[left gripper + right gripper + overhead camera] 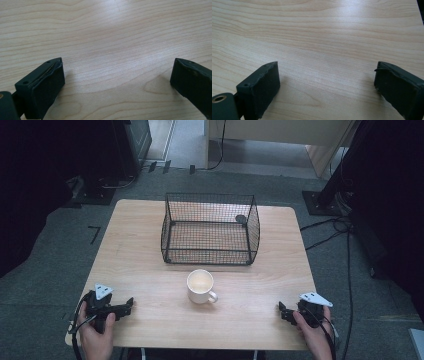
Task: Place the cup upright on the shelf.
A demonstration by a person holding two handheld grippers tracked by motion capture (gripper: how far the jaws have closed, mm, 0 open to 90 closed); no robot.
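Seen from the high view, a white mug [200, 285] stands upright on the wooden table [150, 265], about midway between the two tongs and a little beyond them, its handle [213, 296] turned toward the right gripper [283, 310]. Beyond the mug, well past both tongs, sits a black wire basket [210, 228], open at the top. The left gripper [129, 304] rests low at the near edge, held in a hand [95, 335], and points toward the mug; the right one does likewise from the opposite side.

Along the left gripper view, the left gripper [117, 72] stands wide open, bare wood grain between its jaws and nothing held.

Along the right gripper view, the right gripper [327, 75] is equally wide, with clear tabletop ahead of it.

Judged from its look, the mug is probably ceramic: rigid, fairly heavy for its size, smooth-glazed and liable to chip if dropped. A grip across the rim wall, one jaw inside and one outside, seems surer than the slim handle, which could pivot.
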